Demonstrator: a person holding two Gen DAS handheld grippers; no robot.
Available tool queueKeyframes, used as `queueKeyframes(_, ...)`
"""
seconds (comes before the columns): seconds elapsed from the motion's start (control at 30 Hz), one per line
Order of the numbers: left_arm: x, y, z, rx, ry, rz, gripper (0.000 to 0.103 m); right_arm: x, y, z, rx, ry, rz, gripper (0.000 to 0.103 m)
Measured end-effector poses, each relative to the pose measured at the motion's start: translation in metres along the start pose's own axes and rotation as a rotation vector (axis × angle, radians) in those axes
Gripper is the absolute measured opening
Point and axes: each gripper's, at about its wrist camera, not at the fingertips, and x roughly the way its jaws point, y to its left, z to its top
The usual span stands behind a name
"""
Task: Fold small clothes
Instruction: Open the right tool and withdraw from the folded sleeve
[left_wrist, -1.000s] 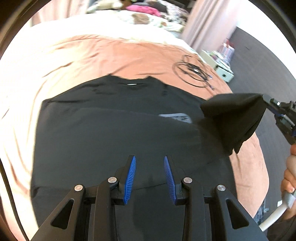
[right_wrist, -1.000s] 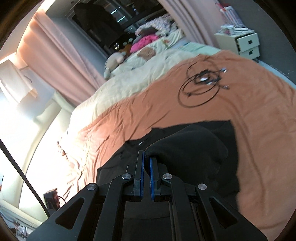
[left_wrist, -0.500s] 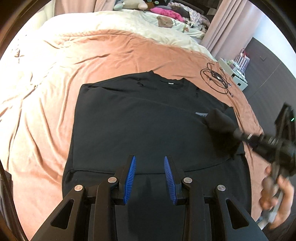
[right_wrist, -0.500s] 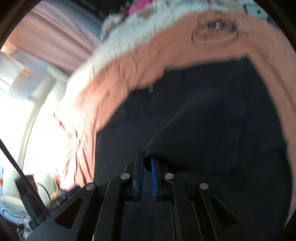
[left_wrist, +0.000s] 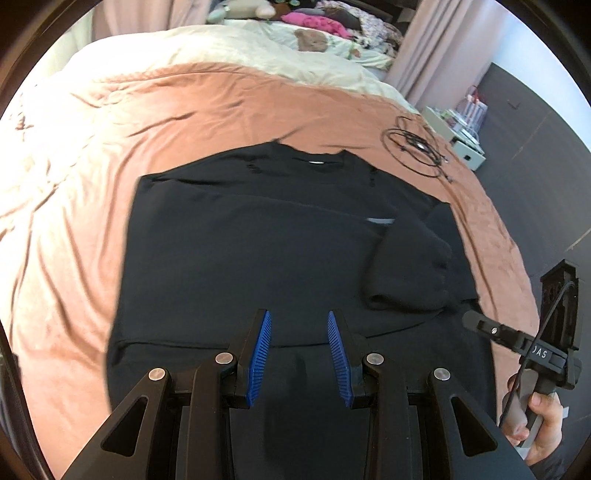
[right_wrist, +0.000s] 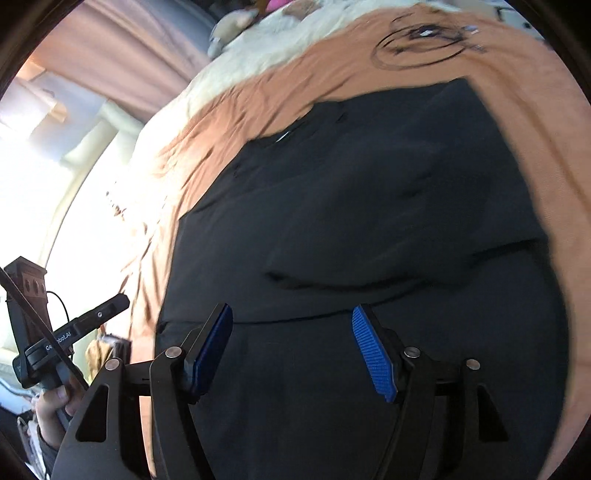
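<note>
The black shirt (left_wrist: 258, 258) lies flat, face up, on the brown cover (left_wrist: 92, 221), collar at 12 o'clock. The left gripper (left_wrist: 299, 347) hovers over the hem, jaws part open, nothing between them. At 3 o'clock the sleeve (left_wrist: 406, 266) is folded in. The right gripper (right_wrist: 291, 347) is opening, empty: sleeve fold done. Next, probably the side or hem fold, needing a firm edge grip.
</note>
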Motion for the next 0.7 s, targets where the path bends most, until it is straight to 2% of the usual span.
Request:
queueKeyframes(0.2,0.023,-0.060,0.008,0.071,0.007,-0.058,0.034,-0.054,-0.070,0.014,0.054,-0.080,-0.099,0.064)
queueKeyframes(0.33,0.041,-0.099,0.012,0.115,0.027,-0.099,0.034,-0.083,-0.105,0.022,0.068,-0.097,-0.145,0.053)
queueKeyframes(0.63,0.087,-0.172,0.015,0.210,0.078,-0.153,0.034,-0.102,-0.128,0.022,0.106,-0.131,-0.205,0.048)
queueKeyframes(0.7,0.099,-0.185,0.014,0.225,0.092,-0.157,0.034,-0.094,-0.117,0.006,0.109,-0.137,-0.214,0.047)
